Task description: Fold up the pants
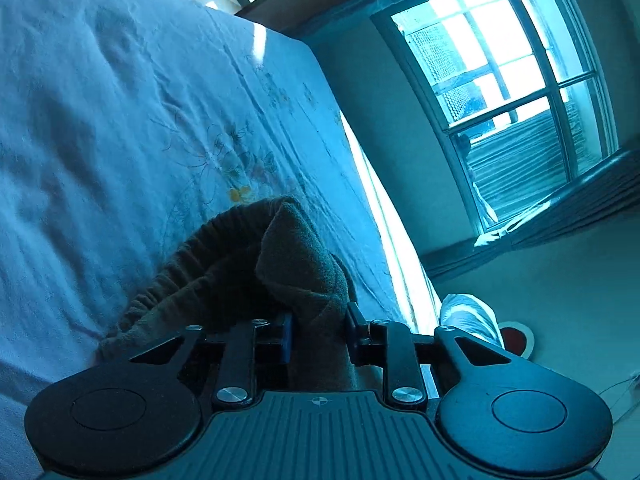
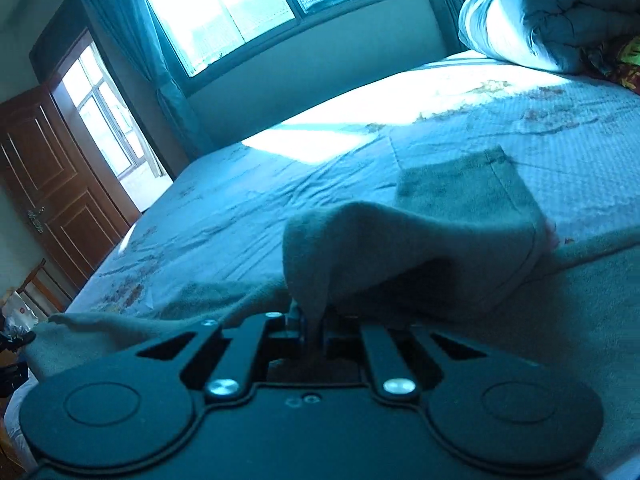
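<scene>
The pants (image 1: 240, 264) are dark brownish-grey fleece with a gathered elastic waistband, lying on a bed. In the left wrist view my left gripper (image 1: 319, 332) is shut on a thick bunch of the waistband end, which stands up in a peak between the pads. In the right wrist view the pants (image 2: 440, 232) look grey-green; my right gripper (image 2: 314, 326) is shut on a thin fold of the cloth, lifted off the bed into a ridge. A hemmed leg end (image 2: 496, 184) lies flat beyond it.
The bed sheet (image 1: 140, 120) is pale with a flower print; its edge (image 1: 360, 152) drops toward a wall and window (image 1: 512, 92). A rolled quilt (image 2: 552, 16) lies at the bed's far right. A brown door (image 2: 52, 184) stands at the left.
</scene>
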Demonstrator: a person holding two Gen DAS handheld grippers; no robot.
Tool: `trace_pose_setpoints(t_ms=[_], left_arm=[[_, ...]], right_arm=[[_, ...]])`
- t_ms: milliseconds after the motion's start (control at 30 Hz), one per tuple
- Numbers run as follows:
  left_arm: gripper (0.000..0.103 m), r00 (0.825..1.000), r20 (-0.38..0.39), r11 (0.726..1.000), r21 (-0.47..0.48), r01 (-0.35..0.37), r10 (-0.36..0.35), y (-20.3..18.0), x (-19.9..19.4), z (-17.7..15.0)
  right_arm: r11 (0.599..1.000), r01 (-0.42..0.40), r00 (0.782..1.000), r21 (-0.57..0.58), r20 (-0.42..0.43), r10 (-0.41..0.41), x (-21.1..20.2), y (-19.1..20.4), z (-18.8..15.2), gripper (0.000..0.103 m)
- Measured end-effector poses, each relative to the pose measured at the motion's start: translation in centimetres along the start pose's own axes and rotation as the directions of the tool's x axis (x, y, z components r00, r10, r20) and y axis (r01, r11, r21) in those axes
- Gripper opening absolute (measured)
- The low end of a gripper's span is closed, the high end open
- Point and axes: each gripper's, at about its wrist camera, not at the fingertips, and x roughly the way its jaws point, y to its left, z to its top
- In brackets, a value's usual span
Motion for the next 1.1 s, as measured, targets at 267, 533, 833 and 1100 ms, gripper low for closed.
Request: trace_pose_setpoints(t_ms=[267, 533, 833, 1100], left_arm=[[0.030, 0.933, -0.059, 0.903, 0.280, -0.326, 0.355, 2.1, -0.2, -3.4], [0.085, 0.923, 0.095, 0.881, 0.274, -0.385, 0.373, 0.8, -1.9, -3.6], [0.061, 0.889, 0.125, 0.822, 0.342, -0.456, 0.441, -0.4, -2.3, -4.5], [0.079, 0.812, 0.312, 0.591, 0.565, -0.576, 0.493, -6.6, -0.6, -10.5]], right_arm=[[0.996, 0.070, 0.973, -0.062, -0.215, -0.081, 1.2, -2.3, -5.4, 0.007], [0.996, 0.087, 0.988, -0.038, -0.121, -0.091, -0.6, -0.5, -4.2, 0.036], [0.975, 0.191, 0.981, -0.113, -0.019, -0.194, -2.6, 0.7, -4.0, 0.044], [0.908, 0.296, 0.950, -0.297, -0.001, -0.311, -0.5, 3.4, -3.7, 0.040]])
